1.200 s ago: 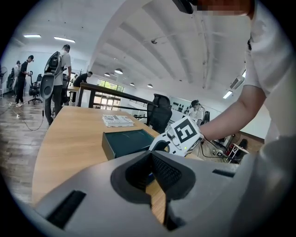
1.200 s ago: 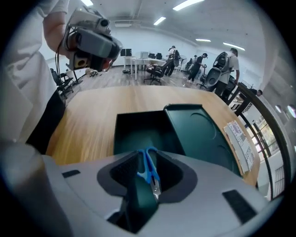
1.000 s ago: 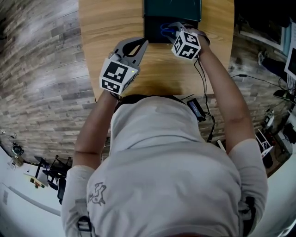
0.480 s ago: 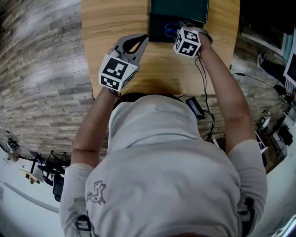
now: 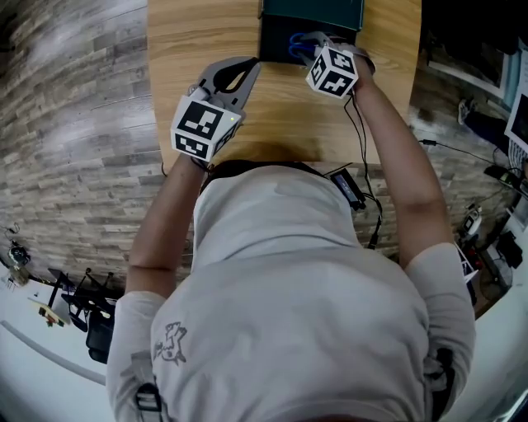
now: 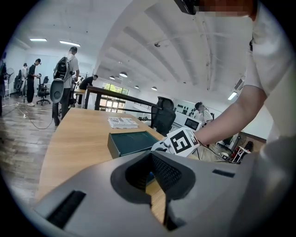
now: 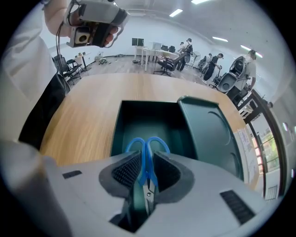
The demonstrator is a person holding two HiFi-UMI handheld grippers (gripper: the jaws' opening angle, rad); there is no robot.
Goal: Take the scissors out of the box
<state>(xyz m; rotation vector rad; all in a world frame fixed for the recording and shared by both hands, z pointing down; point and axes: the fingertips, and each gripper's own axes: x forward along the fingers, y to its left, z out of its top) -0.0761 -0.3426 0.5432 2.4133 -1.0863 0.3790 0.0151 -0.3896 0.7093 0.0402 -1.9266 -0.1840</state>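
Observation:
A dark green box (image 5: 275, 48) stands open at the far edge of the wooden table (image 5: 190, 33), its lid (image 5: 312, 10) lying beyond it. The blue-handled scissors (image 7: 159, 142) stand between the pads of my right gripper (image 7: 147, 159), whose jaws are closing and touch the handles on both sides, over the box's inside (image 7: 138, 115). In the head view the right gripper (image 5: 312, 51) points steeply down into the box. My left gripper (image 5: 247, 67) hovers over the table left of the box, shut and empty; its view shows the box (image 6: 132, 143) ahead.
The lid (image 7: 208, 134) lies right of the box. Printed sheets (image 6: 122, 122) rest farther along the table. Cables (image 5: 360, 140) and a small device (image 5: 346, 189) hang at the table's near edge. Chairs, desks and people stand in the room behind.
Both grippers keep their places. The blue scissor handles show a little more beside the right gripper at the box's edge.

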